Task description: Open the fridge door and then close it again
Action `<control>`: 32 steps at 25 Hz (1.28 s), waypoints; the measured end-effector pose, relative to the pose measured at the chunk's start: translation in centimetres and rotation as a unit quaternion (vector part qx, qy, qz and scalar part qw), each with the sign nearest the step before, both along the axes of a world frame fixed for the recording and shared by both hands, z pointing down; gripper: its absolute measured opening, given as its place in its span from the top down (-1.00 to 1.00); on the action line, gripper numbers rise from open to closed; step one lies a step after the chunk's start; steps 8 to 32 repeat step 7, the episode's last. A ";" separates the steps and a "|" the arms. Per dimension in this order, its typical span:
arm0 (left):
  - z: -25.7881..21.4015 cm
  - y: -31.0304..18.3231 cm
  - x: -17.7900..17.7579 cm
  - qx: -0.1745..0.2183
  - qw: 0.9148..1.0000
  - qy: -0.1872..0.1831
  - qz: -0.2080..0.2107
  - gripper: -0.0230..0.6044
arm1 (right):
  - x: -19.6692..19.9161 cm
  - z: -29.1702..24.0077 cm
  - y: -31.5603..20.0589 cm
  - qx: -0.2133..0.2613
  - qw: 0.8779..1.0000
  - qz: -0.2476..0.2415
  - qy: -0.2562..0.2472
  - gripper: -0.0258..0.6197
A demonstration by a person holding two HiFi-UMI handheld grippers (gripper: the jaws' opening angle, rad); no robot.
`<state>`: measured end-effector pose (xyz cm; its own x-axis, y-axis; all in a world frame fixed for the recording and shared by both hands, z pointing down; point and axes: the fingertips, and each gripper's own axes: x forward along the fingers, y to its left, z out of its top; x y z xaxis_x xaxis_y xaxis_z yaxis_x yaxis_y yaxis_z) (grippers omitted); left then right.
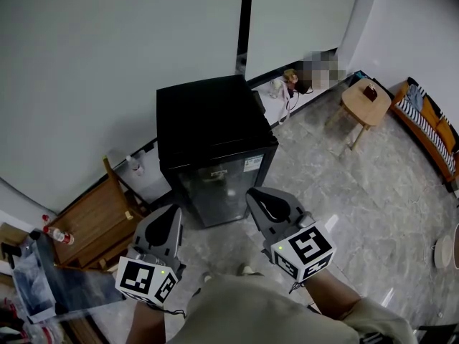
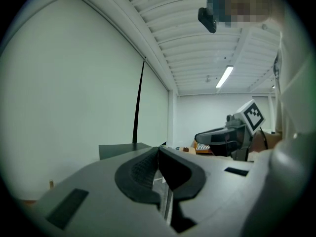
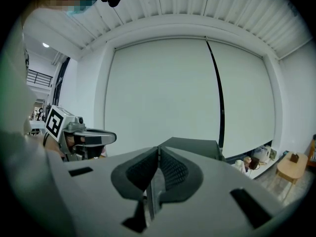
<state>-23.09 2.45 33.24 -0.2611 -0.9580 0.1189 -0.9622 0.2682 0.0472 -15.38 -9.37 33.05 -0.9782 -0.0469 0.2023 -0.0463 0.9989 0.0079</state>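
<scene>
A small black fridge [image 1: 212,143] stands on the floor against the pale wall, its dark glossy door [image 1: 228,189] closed and facing me. My left gripper [image 1: 171,215] hovers in front of the door's lower left, jaws shut and empty. My right gripper [image 1: 256,196] hovers at the door's lower right, also shut with nothing in it. In the left gripper view the shut gripper [image 2: 159,149] points over the fridge top [image 2: 123,150]. The right gripper view has its own shut gripper [image 3: 158,150] with the fridge [image 3: 195,146] behind it.
A wooden chair [image 1: 100,221] stands left of the fridge, with a white bottle [image 1: 135,165] behind it. A round wooden stool [image 1: 364,104] and a striped sofa [image 1: 429,131] sit at the right. Small items lie along the wall [image 1: 283,86]. A table corner with clutter [image 1: 36,278] is at lower left.
</scene>
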 end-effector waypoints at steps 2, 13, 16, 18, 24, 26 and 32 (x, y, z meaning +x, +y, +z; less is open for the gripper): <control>0.1 -0.3 0.1 -0.001 1.000 0.002 0.002 0.90 | 0.0 0.0 -0.4 -0.005 1.000 0.003 -0.001 0.90; 0.3 -0.6 0.0 -0.005 1.000 0.005 -0.007 0.90 | -0.4 0.1 -0.8 -0.016 1.000 -0.003 -0.004 0.90; 0.3 -0.6 0.0 -0.005 1.000 0.005 -0.007 0.90 | -0.4 0.1 -0.8 -0.016 1.000 -0.003 -0.004 0.90; 0.3 -0.6 0.0 -0.005 1.000 0.005 -0.007 0.90 | -0.4 0.1 -0.8 -0.016 1.000 -0.003 -0.004 0.90; 0.3 -0.6 0.0 -0.005 1.000 0.005 -0.007 0.90 | -0.4 0.1 -0.8 -0.016 1.000 -0.003 -0.004 0.90; 0.3 -0.6 0.0 -0.005 1.000 0.005 -0.007 0.90 | -0.4 0.1 -0.8 -0.016 1.000 -0.003 -0.004 0.90; 0.3 -0.6 0.0 -0.005 1.000 0.005 -0.007 0.90 | -0.4 0.1 -0.8 -0.016 1.000 -0.003 -0.004 0.90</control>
